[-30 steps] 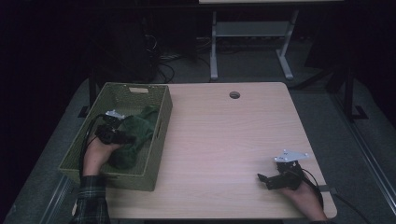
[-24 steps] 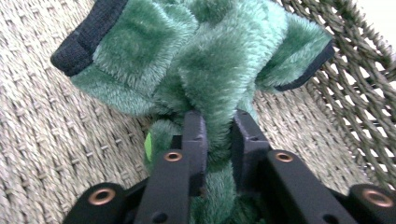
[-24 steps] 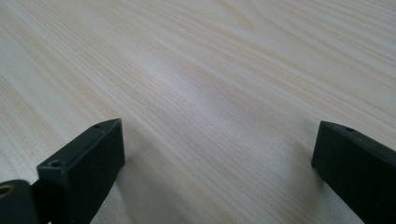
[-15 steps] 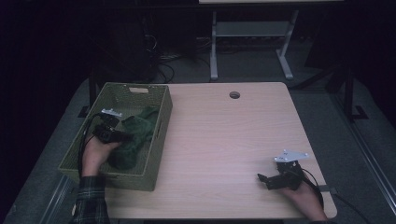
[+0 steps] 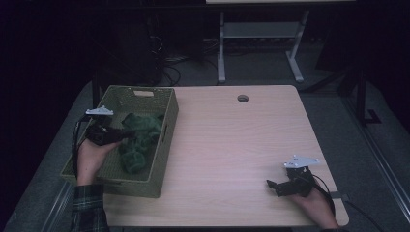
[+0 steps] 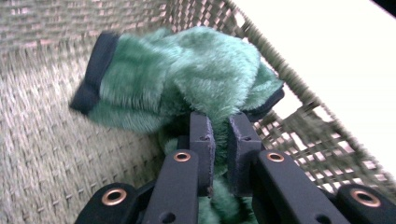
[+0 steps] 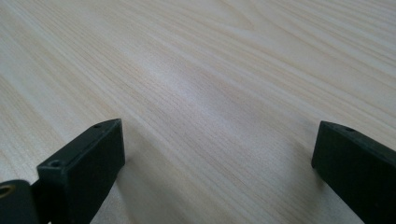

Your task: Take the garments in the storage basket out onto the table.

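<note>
While the left gripper (image 6: pixel 219 140) seemingly pinches green plush (image 6: pixel 187 79) inside the basket (image 5: pixel 162 159); right gripper (image 7: pixel 215 168) gapes wide.

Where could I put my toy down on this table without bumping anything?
The bare wooden table is free between the woven basket and the right gripper, up to the small round hole. The basket is crowded: green fuzzy cloth and the left gripper pinching it.

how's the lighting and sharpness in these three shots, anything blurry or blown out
High view: dim, surroundings nearly black, table evenly lit. Left gripper view: green plush cloth and woven basket softly blurred, tabletop beyond the rim blown out white. Right gripper view: bright, wood grain clear, soft shadows beside the jaws.
</note>
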`<action>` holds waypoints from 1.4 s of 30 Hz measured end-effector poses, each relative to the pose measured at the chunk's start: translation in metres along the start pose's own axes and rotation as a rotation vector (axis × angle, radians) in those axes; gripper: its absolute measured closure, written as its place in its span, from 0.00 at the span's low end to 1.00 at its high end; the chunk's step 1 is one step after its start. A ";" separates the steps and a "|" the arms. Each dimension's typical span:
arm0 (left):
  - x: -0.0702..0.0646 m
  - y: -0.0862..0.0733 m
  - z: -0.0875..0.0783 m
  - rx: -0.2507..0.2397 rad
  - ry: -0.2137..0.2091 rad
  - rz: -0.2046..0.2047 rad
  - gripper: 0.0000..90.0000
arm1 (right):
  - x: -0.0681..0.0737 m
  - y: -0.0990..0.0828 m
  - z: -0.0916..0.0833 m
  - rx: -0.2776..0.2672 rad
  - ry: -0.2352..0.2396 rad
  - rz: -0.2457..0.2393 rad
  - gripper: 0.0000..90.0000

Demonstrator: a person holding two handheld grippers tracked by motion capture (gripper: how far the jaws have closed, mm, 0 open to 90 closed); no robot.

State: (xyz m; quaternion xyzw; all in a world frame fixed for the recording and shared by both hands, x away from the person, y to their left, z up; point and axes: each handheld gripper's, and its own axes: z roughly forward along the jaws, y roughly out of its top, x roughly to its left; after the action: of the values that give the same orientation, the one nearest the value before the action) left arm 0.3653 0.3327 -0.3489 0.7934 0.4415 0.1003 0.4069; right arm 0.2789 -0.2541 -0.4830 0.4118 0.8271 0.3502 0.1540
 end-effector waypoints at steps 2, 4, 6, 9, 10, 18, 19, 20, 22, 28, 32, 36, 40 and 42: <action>-0.003 0.002 -0.004 -0.015 -0.002 0.010 0.91 | 0.000 0.000 0.000 0.000 0.000 0.000 0.02; -0.006 0.004 -0.010 -0.038 -0.008 0.018 0.91 | 0.000 0.000 0.000 0.000 0.000 0.000 0.02; -0.010 0.006 -0.015 -0.060 -0.012 0.023 0.91 | 0.000 0.000 0.000 0.000 0.000 0.000 0.02; -0.016 0.009 -0.023 -0.090 -0.014 0.034 0.92 | 0.000 0.000 0.000 0.000 0.000 0.000 0.02; -0.017 0.010 -0.025 -0.100 -0.016 0.039 0.92 | 0.000 0.000 0.000 -0.001 0.000 0.000 0.02; -0.023 0.018 -0.047 -0.182 -0.044 0.055 0.92 | 0.000 0.000 0.000 -0.001 0.000 -0.001 0.02; -0.024 0.019 -0.049 -0.193 -0.043 0.055 0.92 | 0.000 0.000 0.000 -0.001 0.000 0.001 0.02; -0.024 0.021 -0.051 -0.197 -0.041 0.059 0.92 | 0.000 0.000 0.000 -0.001 -0.001 -0.001 0.02; -0.025 0.024 -0.057 -0.207 -0.038 0.063 0.92 | 0.000 0.000 0.000 0.000 -0.001 -0.001 0.02; -0.030 0.036 -0.072 -0.245 -0.047 0.074 0.92 | 0.000 0.000 0.000 -0.001 -0.001 0.001 0.02; -0.035 0.042 -0.079 -0.258 -0.057 0.087 0.92 | 0.000 0.000 0.000 -0.001 -0.001 0.001 0.02; -0.040 0.050 -0.085 -0.271 -0.063 0.105 0.92 | 0.000 0.000 0.000 -0.001 -0.001 0.001 0.02; -0.046 0.060 -0.092 -0.283 -0.073 0.127 0.92 | 0.000 0.000 0.000 -0.001 -0.001 0.000 0.02; -0.050 0.065 -0.095 -0.292 -0.073 0.138 0.92 | 0.000 0.000 0.000 -0.001 -0.001 0.000 0.02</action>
State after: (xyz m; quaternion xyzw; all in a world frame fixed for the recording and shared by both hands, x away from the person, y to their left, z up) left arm 0.3267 0.3285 -0.2293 0.7573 0.3517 0.1620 0.5259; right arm 0.2790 -0.2540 -0.4831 0.4119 0.8268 0.3505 0.1545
